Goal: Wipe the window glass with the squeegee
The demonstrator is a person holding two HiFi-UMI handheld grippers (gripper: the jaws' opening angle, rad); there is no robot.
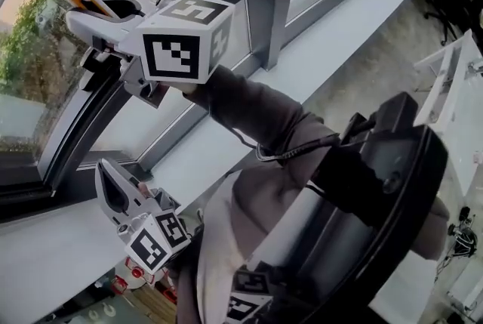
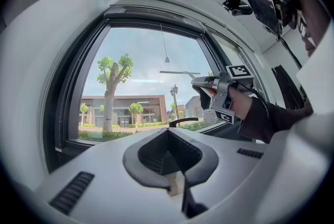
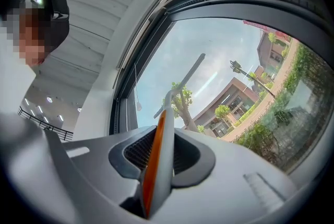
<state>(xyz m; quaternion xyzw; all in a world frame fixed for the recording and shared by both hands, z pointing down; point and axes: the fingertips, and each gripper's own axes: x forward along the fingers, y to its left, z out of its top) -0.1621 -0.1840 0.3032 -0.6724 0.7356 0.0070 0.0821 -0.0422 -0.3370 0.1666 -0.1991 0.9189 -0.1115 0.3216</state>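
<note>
Right tool (image 3: 162,157) grips squeegee (image 3: 160,134), its blade (image 3: 180,84) at open glass (image 3: 224,56), apart from frame (image 3: 124,79).

Pale grey left gripper (image 1: 106,175), right gripper (image 1: 94,7); black-white marker cubes (image 1: 185,39); dark sleeve (image 1: 249,107).

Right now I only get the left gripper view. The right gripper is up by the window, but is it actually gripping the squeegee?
Observer: Yes. In the right gripper view, the right gripper has its jaws shut on the squeegee handle, which is grey with an orange strip.
Operator: Where's the left one relative to the sill?
Observer: In the head view, the left gripper shows low against the white sill, below the right one. I can't tell if it touches.
Operator: Blade on the glass?
Observer: The right gripper view shows the blade slanting across the glass. I can't tell if they touch.
</note>
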